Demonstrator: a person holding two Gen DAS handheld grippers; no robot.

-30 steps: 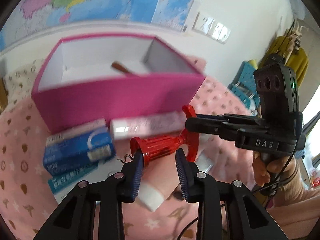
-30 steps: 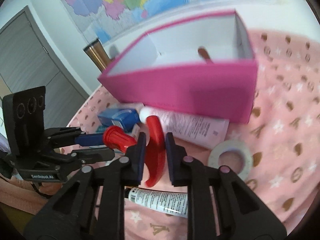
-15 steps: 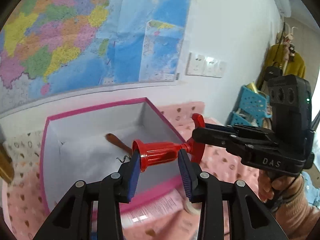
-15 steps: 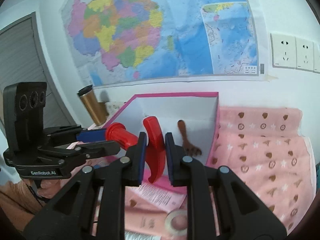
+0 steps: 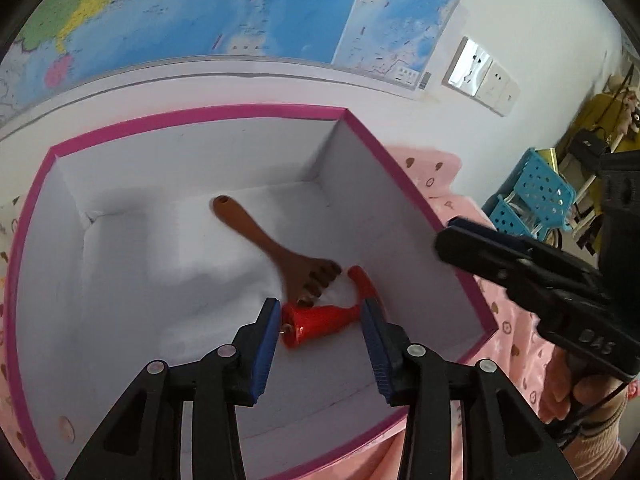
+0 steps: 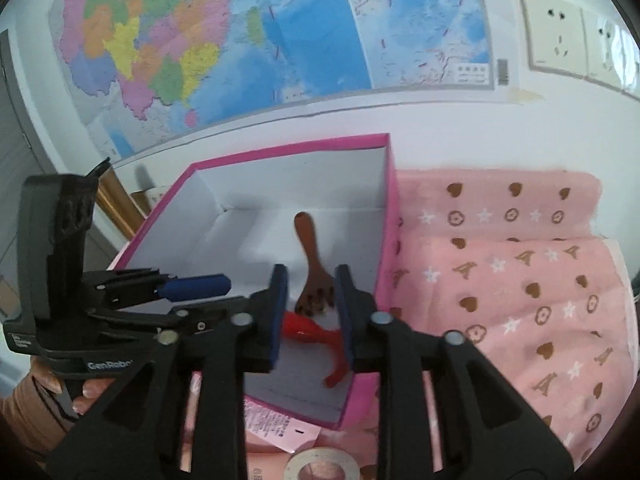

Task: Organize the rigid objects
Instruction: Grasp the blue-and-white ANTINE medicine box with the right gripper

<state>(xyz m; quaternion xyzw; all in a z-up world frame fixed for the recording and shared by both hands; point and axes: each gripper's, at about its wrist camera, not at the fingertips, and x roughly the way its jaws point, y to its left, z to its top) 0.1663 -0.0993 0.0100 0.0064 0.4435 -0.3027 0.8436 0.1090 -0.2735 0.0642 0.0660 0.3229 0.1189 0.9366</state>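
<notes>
Now both jaws are opening, and the red plastic tool (image 5: 320, 320) lies on the white floor of the pink box (image 5: 400, 168), low in the middle of the frame, touching the wooden fork (image 5: 280, 248). The left hand-held gripper (image 5: 320, 344) and the right hand-held gripper (image 6: 310, 312) hold nothing; their blue ribbed pads stand clear of it. Best is to lift both straight up, so the smooth, flared tool is not dragged over the cardboard rim.

Both wrist views look steeply down into the pink box (image 5: 208, 114), close above it. They share its floor and the wall map (image 6: 248, 28) behind.
</notes>
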